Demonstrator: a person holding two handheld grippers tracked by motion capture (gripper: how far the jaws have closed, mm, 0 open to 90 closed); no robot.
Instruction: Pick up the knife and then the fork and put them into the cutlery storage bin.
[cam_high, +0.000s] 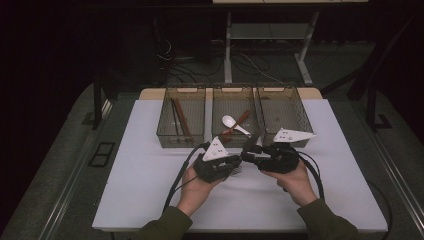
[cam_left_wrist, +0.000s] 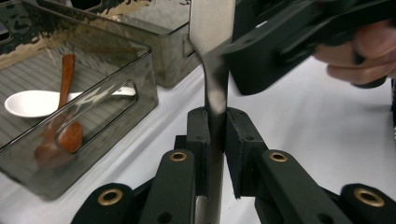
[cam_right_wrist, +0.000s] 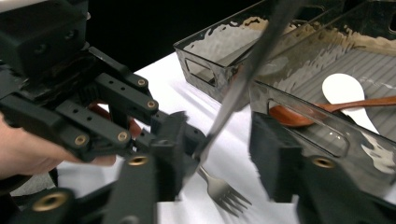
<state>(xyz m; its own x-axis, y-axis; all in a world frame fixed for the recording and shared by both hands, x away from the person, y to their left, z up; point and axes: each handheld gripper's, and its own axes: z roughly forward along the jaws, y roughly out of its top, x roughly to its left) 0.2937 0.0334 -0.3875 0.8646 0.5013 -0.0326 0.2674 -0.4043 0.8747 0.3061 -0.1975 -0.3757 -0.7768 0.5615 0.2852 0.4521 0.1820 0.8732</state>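
Left hand-held gripper (cam_left_wrist: 215, 135) is clenched on the metal handle of a fork (cam_left_wrist: 212, 84), its two pads pressed against the flat stem, which rises toward 12 o'clock in the left gripper view. In the right gripper view the fork's tines (cam_right_wrist: 223, 192) point down toward 5 o'clock, just above the white surface (cam_high: 150, 175). Right hand-held gripper (cam_right_wrist: 219, 149) has its jaws spread apart on either side of the fork's stem, touching nothing. In the high view both grippers meet near the middle of the surface, at 6 o'clock from three clear bins. The middle bin (cam_high: 218, 116) holds a white spoon (cam_high: 231, 122) and a wooden spoon (cam_high: 239, 121); the left bin (cam_high: 167, 120) holds brown sticks (cam_high: 180, 120); the right bin (cam_high: 300, 112) stands beside them.
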